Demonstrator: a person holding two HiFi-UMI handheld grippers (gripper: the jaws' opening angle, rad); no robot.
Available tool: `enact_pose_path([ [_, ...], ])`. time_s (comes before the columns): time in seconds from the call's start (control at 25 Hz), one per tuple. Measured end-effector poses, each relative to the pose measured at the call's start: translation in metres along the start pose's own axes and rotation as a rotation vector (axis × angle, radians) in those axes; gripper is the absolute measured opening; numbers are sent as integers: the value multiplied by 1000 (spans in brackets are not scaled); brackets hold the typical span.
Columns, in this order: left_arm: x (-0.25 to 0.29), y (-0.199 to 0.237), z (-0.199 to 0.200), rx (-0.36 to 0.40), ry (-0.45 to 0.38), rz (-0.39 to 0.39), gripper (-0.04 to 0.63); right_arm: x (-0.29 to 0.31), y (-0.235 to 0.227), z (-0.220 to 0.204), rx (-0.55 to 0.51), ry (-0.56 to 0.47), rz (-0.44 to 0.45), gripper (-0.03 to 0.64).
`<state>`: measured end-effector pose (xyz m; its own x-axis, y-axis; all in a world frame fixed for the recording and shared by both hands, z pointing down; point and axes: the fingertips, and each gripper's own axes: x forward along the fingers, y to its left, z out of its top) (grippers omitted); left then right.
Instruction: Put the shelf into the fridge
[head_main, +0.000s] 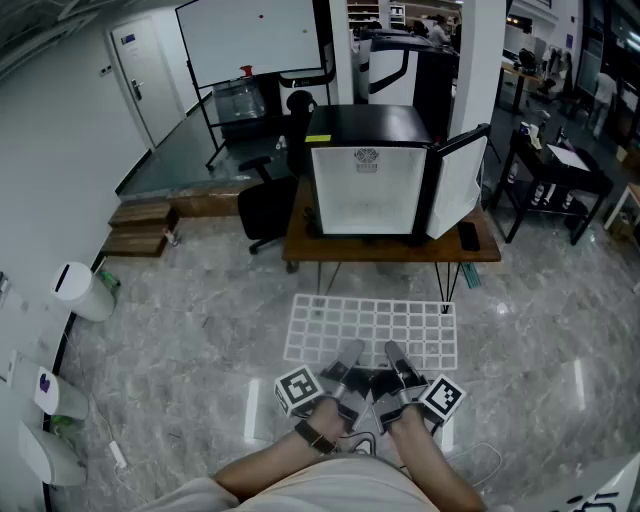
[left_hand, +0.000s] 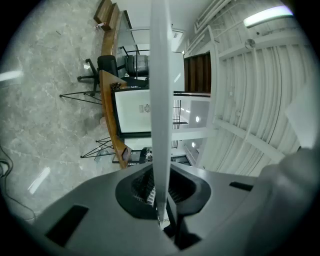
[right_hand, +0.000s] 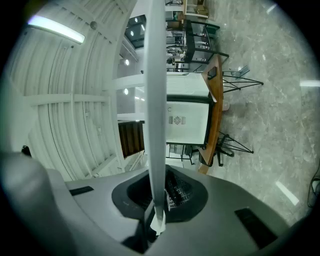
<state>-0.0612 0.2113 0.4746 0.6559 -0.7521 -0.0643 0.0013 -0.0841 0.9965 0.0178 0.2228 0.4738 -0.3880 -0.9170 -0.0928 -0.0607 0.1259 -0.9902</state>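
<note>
- Shelf (head_main: 372, 330): a flat white wire grid, rectangular with square cells. I hold it level in front of me over the grey marbled floor (head_main: 200, 330), well apart from the fridge (head_main: 366, 190).
- My left gripper (head_main: 347, 358) is clamped on the near edge, and the right gripper (head_main: 393, 358) grips just beside it. Each gripper view shows the grid edge-on as a thin white strip pinched between the jaws.
- The fridge is a small black box with a pale interior, standing on a wooden table (head_main: 297, 228) with thin metal legs. Its door (head_main: 458, 185) is swung open to the right.
- I judge this to be the carry step: the shelf is lifted but not yet inserted.
- Next I should bring it forward, raise it to the opening, keep it level and slide it in. I cannot make out any ledges inside from here.
</note>
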Motion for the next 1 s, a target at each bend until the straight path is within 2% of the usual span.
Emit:
enact_pose_path([
  [1.0, 25, 1, -12, -9, -49, -27, 26, 3, -5, 30, 24, 55, 11, 46],
])
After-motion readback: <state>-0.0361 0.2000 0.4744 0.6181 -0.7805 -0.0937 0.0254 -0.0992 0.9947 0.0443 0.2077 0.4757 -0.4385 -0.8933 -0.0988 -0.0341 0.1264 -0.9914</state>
